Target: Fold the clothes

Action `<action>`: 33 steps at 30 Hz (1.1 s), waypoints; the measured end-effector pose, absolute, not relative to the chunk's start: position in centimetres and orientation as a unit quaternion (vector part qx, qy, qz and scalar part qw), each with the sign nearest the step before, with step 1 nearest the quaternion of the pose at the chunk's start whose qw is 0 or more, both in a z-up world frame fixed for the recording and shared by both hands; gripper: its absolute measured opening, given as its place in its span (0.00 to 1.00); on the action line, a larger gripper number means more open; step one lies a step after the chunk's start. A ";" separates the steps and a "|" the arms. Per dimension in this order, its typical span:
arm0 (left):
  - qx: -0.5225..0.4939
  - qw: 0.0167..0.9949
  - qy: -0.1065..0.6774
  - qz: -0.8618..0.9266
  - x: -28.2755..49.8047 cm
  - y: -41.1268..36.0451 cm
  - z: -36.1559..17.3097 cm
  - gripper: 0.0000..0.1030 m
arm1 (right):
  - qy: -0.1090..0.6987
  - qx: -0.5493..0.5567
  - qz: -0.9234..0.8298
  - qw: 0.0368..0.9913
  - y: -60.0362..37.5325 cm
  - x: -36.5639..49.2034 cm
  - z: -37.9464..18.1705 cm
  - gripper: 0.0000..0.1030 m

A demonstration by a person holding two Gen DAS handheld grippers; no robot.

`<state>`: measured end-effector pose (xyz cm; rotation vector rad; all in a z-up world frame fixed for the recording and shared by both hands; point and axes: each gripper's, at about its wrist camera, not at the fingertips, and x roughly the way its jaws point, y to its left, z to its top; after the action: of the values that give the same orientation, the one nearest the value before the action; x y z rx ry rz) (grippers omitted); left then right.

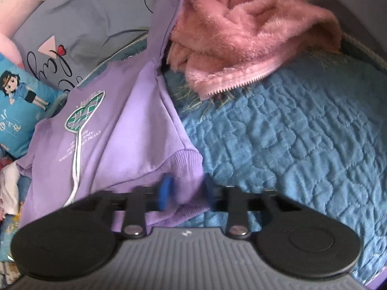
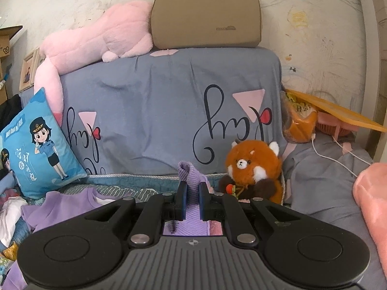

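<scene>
A purple sweatshirt (image 1: 101, 130) with a green racket print lies on the blue quilted bedspread (image 1: 290, 130). My left gripper (image 1: 186, 191) is shut on its ribbed hem, the blue pads pinching the fabric. One sleeve (image 1: 167, 17) stretches up and away out of that view. My right gripper (image 2: 192, 193) is shut on the ribbed purple cuff (image 2: 188, 169) of that sleeve and holds it up. More of the sweatshirt (image 2: 70, 203) lies low at the left in the right wrist view.
A pink fluffy zip jacket (image 1: 244, 36) lies bunched on the bedspread right of the sleeve; it also shows in the right wrist view (image 2: 372, 205). A grey sheet (image 2: 169, 111), blue cartoon pillow (image 2: 36, 145), pink plush (image 2: 92, 38), tan cushion (image 2: 208, 14) and red panda toy (image 2: 254, 169) stand behind.
</scene>
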<state>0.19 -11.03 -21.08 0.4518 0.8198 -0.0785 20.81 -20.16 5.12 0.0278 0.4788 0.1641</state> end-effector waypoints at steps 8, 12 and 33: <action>0.058 0.903 0.423 -0.053 1.1 -6.4 -18.3 0.14 | 0.242 0.045 0.073 0.966 -20.7 20.9 5.3 0.09; -0.064 0.899 0.429 -0.063 1.7 -1.8 -16.0 0.14 | 0.247 0.072 0.082 0.963 -19.7 22.5 5.9 0.09; -0.329 0.845 0.411 0.090 2.6 23.2 -13.5 0.14 | 0.297 0.095 0.272 0.910 13.7 32.9 7.5 0.08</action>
<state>2.60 23.16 -13.54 -0.6947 0.8674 0.1898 32.86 13.72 7.52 0.1966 0.6132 0.5614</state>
